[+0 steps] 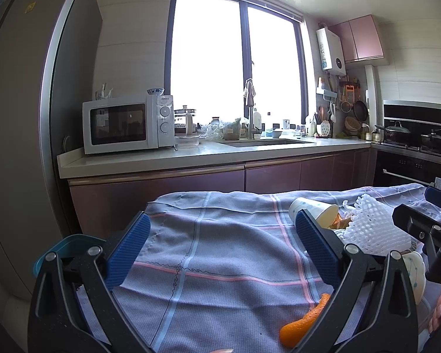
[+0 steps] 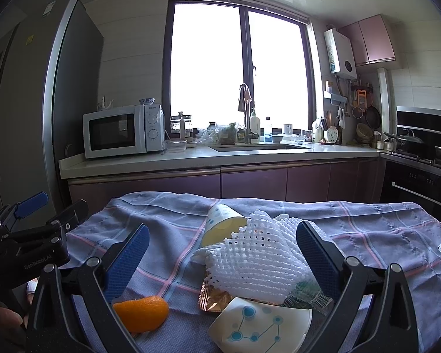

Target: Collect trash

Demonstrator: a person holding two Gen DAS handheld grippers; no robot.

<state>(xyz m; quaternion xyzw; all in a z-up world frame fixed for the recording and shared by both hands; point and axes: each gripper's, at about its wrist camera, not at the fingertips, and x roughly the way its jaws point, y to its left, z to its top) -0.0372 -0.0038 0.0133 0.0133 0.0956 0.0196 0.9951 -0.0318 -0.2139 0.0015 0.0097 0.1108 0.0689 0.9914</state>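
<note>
Trash lies on a checked grey-blue cloth point(image 2: 382, 235) over a table. In the right wrist view a white foam fruit net point(image 2: 255, 259) sits between the fingers of my open right gripper point(image 2: 222, 256), untouched. Behind it a paper cup point(image 2: 220, 223) lies on its side. Nearer are an orange peel point(image 2: 144, 311), a flattened dotted paper cup point(image 2: 261, 326) and a foil wrapper point(image 2: 214, 294). My left gripper point(image 1: 223, 248) hovers open over bare cloth, with the cup point(image 1: 311, 210), the net point(image 1: 370, 223) and the peel point(image 1: 302, 326) to its right.
A teal container edge point(image 1: 58, 250) shows at the table's left side. Beyond the table runs a kitchen counter point(image 1: 191, 156) with a microwave point(image 1: 126, 123) and a sink point(image 1: 267, 142). A tall fridge point(image 2: 29, 103) stands left, a stove point(image 2: 420, 147) right.
</note>
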